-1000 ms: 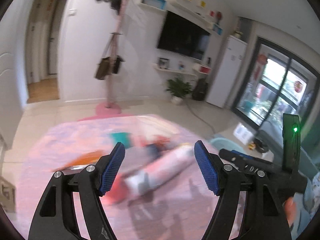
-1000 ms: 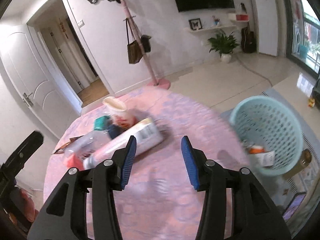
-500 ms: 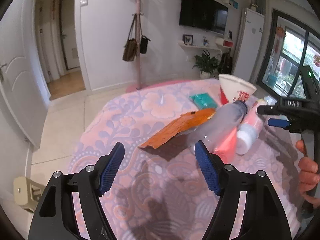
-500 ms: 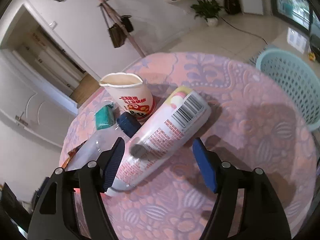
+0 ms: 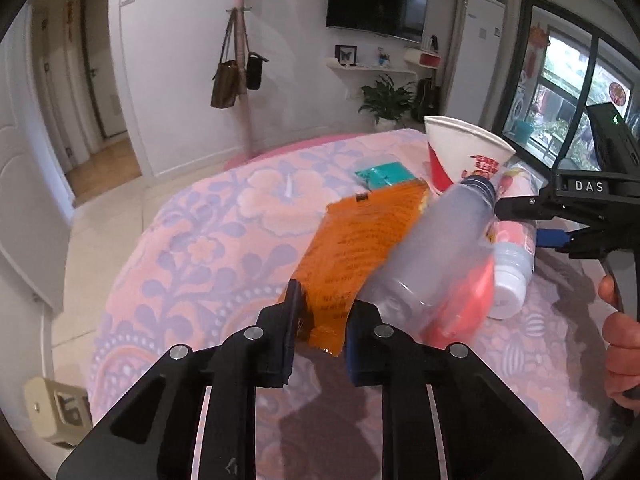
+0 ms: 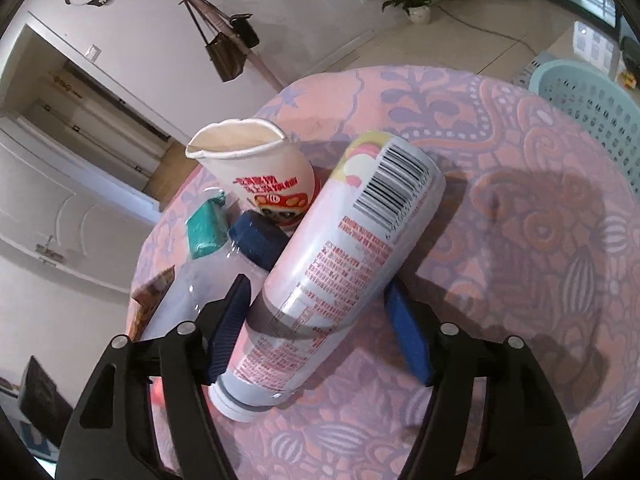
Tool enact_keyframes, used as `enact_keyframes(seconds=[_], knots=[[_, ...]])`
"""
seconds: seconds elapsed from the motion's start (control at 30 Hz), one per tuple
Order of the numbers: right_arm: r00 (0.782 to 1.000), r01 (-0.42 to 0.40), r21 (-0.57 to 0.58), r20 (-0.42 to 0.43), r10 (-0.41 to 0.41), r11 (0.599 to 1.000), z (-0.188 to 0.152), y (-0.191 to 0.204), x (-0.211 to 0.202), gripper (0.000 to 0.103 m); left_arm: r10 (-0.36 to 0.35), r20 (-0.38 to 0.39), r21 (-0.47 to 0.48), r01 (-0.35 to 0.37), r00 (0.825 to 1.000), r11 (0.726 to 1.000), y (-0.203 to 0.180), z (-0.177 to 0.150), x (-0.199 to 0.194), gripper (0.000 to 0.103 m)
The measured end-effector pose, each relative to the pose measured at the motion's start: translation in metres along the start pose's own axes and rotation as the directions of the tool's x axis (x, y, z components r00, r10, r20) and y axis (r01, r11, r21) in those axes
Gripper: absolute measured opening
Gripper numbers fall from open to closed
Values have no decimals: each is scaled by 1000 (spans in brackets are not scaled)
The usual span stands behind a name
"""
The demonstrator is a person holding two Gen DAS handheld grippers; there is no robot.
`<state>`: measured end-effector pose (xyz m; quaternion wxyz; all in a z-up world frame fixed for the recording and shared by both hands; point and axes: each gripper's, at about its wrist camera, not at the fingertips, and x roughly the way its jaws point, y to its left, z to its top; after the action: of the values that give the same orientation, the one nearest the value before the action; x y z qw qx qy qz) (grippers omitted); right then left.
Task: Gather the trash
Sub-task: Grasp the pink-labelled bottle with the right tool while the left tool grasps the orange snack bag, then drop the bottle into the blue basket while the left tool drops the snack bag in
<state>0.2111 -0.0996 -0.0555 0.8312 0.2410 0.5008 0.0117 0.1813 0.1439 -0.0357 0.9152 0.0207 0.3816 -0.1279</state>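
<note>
Trash on a round table: left gripper [image 5: 319, 322], jaws just narrowed, pinches the orange wrapper [image 5: 360, 246] corner while right gripper [image 6: 320, 330], jaws just closing, brackets the white bottle [image 6: 340, 264], contact unclear, beside a clear bottle [image 5: 432, 256], cup [image 6: 256, 172] and basket [image 6: 592, 108].

Round table under a pink and lilac floral cloth [image 6: 520, 208], a cluster of litter on it: dented paper cup [image 6: 256, 168], white lotion bottle [image 6: 340, 264] on its side, clear plastic bottle [image 5: 432, 256], orange wrapper [image 5: 360, 240], small teal packet [image 6: 205, 232].
</note>
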Motion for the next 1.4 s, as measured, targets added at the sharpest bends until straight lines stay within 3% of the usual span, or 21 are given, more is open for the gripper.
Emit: enact_keyframes(seconds=[0.1, 0.2, 0.3, 0.53, 0.93, 1.27, 1.4], knots=[[1000, -10, -18, -8, 10, 1000, -5, -3, -5, 55, -31, 1, -33, 31, 1000, 999, -3, -4, -8, 15], [998, 65, -130, -12, -67, 989, -11, 5, -14, 51, -81, 5, -118, 81, 997, 990, 0, -9, -19, 4], [989, 136, -294, -10, -146, 946, -23, 19, -22, 48, -115, 14, -195, 115, 993, 974, 1, -15, -29, 4], [986, 154, -420, 1, -169, 894, -55, 1, -48, 48, -154, 65, -258, 166, 986, 952, -11, -30, -57, 4], [992, 126, -441, 75, -104, 889, -63, -35, -97, 47, -205, 141, -233, 233, 969, 944, -60, -28, -88, 4], [986, 88, -385, 164, -26, 919, -39, -68, -146, 46, -303, 139, -161, 323, 943, 933, -127, -2, -67, 4], [973, 76, -359, 229, 9, 930, -26, -84, -170, 46, -341, 129, -139, 357, 931, 924, -150, 12, -53, 4]])
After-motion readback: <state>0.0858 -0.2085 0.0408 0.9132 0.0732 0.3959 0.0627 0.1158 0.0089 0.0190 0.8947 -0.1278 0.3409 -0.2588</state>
